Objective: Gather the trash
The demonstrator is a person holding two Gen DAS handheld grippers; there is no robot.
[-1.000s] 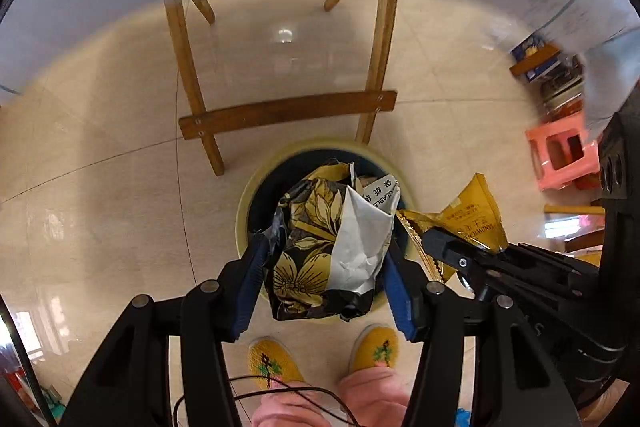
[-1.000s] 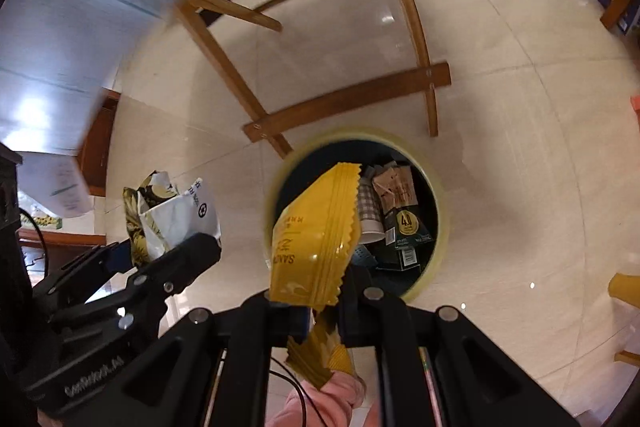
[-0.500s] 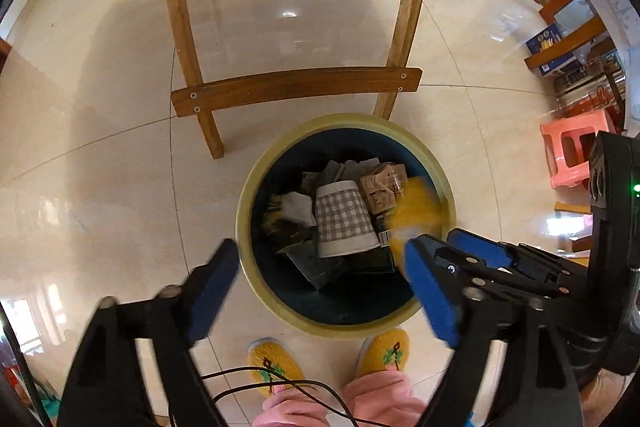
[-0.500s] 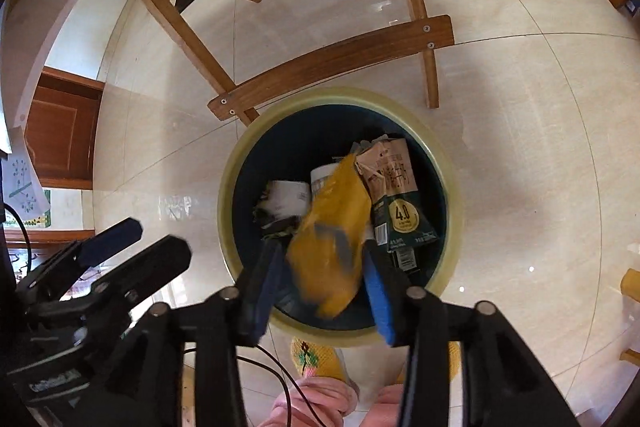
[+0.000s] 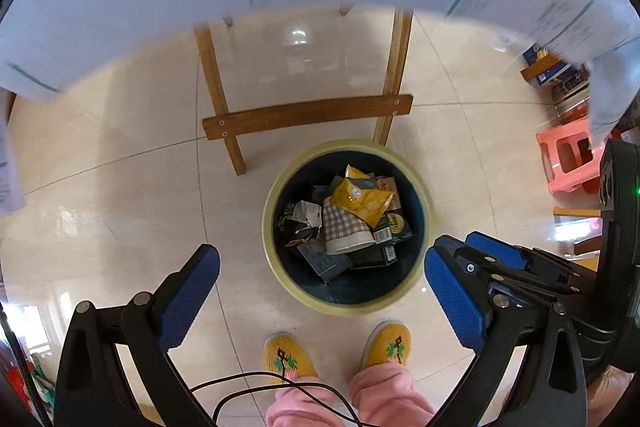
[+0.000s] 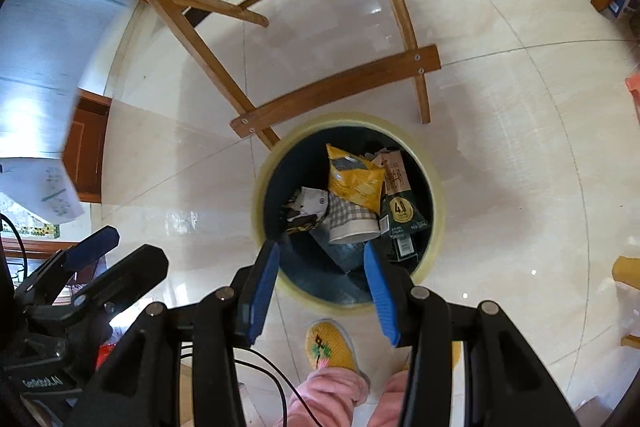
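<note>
above the trash bin (image 5: 276,267), the left gripper (image 5: 320,291) and right gripper (image 6: 320,287) stood apart and empty, having released their loads a second earlier. the yellow wrapper (image 6: 356,179) and floral wrapper (image 5: 300,223) lay inside the bin, so this deposit appeared complete.

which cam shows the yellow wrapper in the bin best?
Left wrist view: the yellow wrapper lies flat on top of the pile in the bin, almost fully exposed. Right wrist view shows it too, but more foreshortened, its edge against a brown packet.
</note>
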